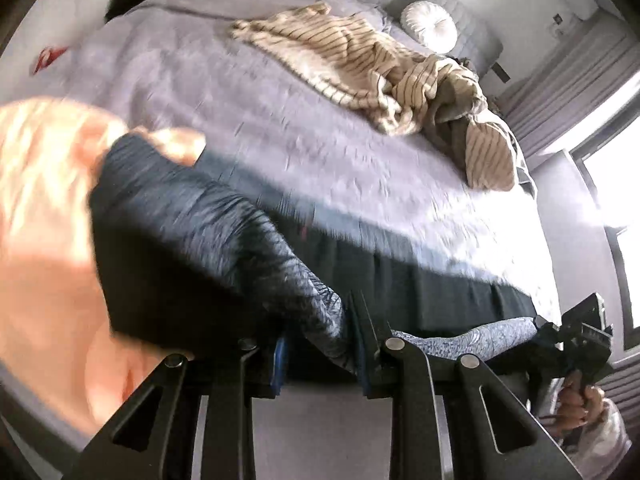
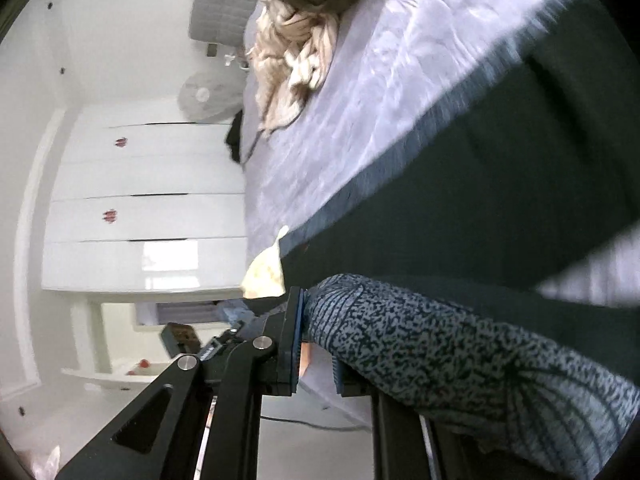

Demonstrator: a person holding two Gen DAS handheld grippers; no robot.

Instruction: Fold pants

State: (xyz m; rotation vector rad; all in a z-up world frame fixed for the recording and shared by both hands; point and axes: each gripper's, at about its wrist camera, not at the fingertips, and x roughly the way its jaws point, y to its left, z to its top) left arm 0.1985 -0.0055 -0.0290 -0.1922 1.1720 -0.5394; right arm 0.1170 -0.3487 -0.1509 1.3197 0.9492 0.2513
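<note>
The left hand-held gripper (image 1: 320,354) was clamped tight on one end of the pants (image 1: 208,248), a dark garment with a blue-grey speckled waistband, and the cloth bunched up between its blue pads (image 1: 281,364). From there the waistband stretched off to the right, level with the fingers, to the right hand-held gripper (image 1: 576,332), which a hand (image 1: 580,398) gripped by its handle. Seen from its own camera, the right hand-held gripper (image 2: 316,344) was narrowed onto the other end of the band, the speckled fabric (image 2: 440,356) pressed against the blue pad (image 2: 298,340) and draping over the far finger. The dark body of the pants hung between the two, just ahead of the fingers, blurred in both views, so I could not tell whether its lower part touched the bed (image 1: 248,120). Beyond the fingers lay the lilac bedspread, and further back on it, well apart from the pants, a crumpled beige striped cloth (image 1: 372,68). A round white cushion (image 1: 430,26) sat by the headboard. To the left of the left hand-held gripper, very close to the lens, a blurred peach-coloured cloth (image 1: 44,216) filled that side. Past the right one stood white cupboard doors (image 2: 144,216).
</note>
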